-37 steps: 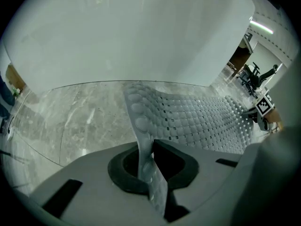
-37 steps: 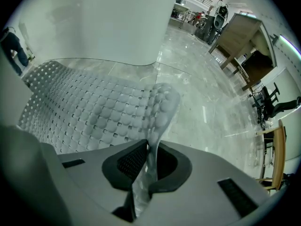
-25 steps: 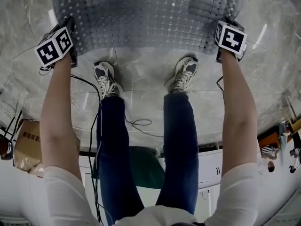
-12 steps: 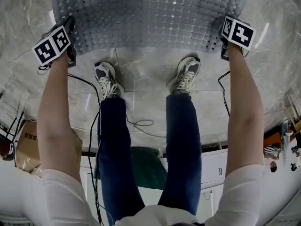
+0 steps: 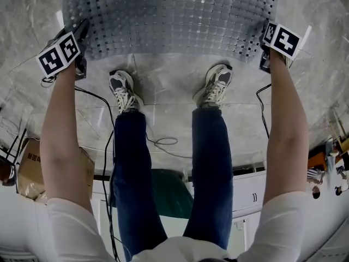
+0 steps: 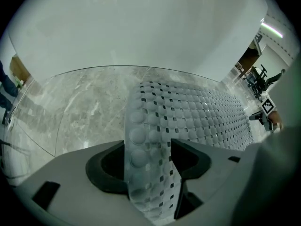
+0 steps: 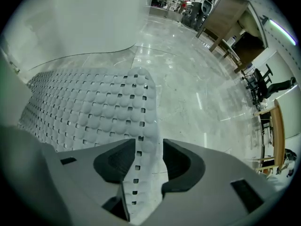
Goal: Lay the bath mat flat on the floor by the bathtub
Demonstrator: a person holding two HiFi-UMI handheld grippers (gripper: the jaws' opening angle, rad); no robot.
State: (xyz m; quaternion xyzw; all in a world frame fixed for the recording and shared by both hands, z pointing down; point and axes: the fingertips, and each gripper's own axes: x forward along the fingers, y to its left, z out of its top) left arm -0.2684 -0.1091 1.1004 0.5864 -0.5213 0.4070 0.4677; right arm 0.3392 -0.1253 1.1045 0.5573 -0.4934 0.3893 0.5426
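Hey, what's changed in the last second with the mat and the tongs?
Both tongs have just been opening: the left tongs and right tongs have let go of the bath mat, whose corners still sit between the jaws. The right tongs shifted outward, rightward in the head view. The shoes stayed put.

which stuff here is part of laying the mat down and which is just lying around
Part of the job:
- bath mat
- bathtub
- floor
- left gripper and right gripper: jaws have just been opening, with the mat edge between them

Just lying about:
- cardboard box
- cable
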